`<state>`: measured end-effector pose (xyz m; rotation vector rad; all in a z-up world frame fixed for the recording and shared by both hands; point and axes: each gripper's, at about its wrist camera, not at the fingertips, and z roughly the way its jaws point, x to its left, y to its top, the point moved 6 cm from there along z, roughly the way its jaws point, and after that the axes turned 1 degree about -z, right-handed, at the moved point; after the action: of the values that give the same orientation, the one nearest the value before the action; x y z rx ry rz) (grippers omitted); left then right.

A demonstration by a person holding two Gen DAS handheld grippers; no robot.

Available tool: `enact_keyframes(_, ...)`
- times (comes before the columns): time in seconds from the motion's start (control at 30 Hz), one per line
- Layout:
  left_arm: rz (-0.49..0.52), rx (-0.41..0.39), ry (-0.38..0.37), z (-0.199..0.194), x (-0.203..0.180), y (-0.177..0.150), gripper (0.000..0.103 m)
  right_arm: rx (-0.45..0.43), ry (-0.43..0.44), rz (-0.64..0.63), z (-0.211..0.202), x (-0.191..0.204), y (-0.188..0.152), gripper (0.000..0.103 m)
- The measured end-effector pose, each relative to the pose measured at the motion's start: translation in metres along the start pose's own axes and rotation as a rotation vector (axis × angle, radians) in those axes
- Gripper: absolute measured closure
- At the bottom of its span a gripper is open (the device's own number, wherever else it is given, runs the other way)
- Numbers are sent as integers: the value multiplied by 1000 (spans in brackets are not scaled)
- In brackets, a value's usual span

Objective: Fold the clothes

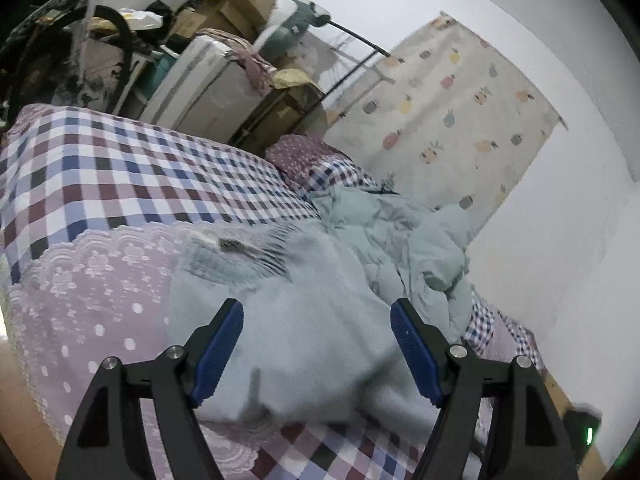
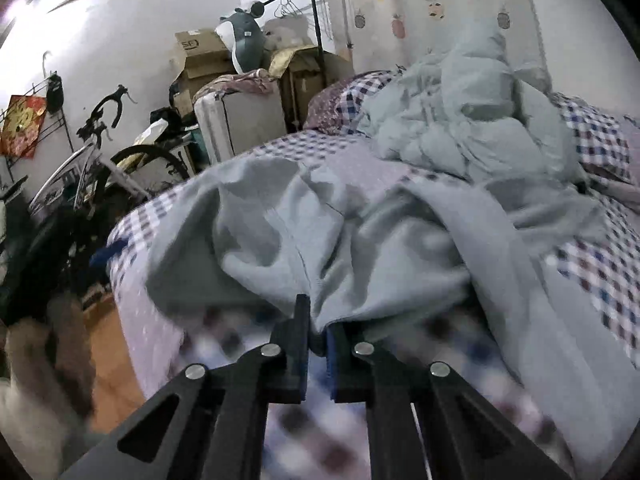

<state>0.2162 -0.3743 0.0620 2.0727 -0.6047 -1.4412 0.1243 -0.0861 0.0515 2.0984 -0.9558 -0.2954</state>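
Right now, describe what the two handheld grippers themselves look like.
Both are matte black linkage frames with triangular cut-outs and round silver pivot pins. The left gripper has two black fingers faced with textured blue pads. The right gripper is built the same, with blue pads just visible on its inner faces. No cables, markings or sleeves show.

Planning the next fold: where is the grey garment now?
The grey garment lies crumpled on the checked bedspread, pinched by the right tongs, near the pale quilt.
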Motion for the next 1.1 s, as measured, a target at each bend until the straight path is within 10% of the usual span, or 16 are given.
enact_keyframes(0.23,-22,58,13,10,11,-2,24,110,-58,34,-23,-43,-68,98)
enact_keyframes(0.57,139,215,-62,37,-32,-35,24,129,-82,-2,-47,-31,-52,95)
enact_keyframes(0.7,247,248,-105,42,-61,-51,24,88,-47,-16,-52,-21,-31,64)
enact_keyframes(0.87,297,378,6,66,-59,-78,25,34,10,-49,-42,-3,10,50)
enact_keyframes(1.0,159,415,7,66,-33,-74,77,38,70,-135,-12,23,44,46)
enact_keyframes(1.1,100,414,-9,63,-23,-70,85,56,89,-203,22,43,66,44)
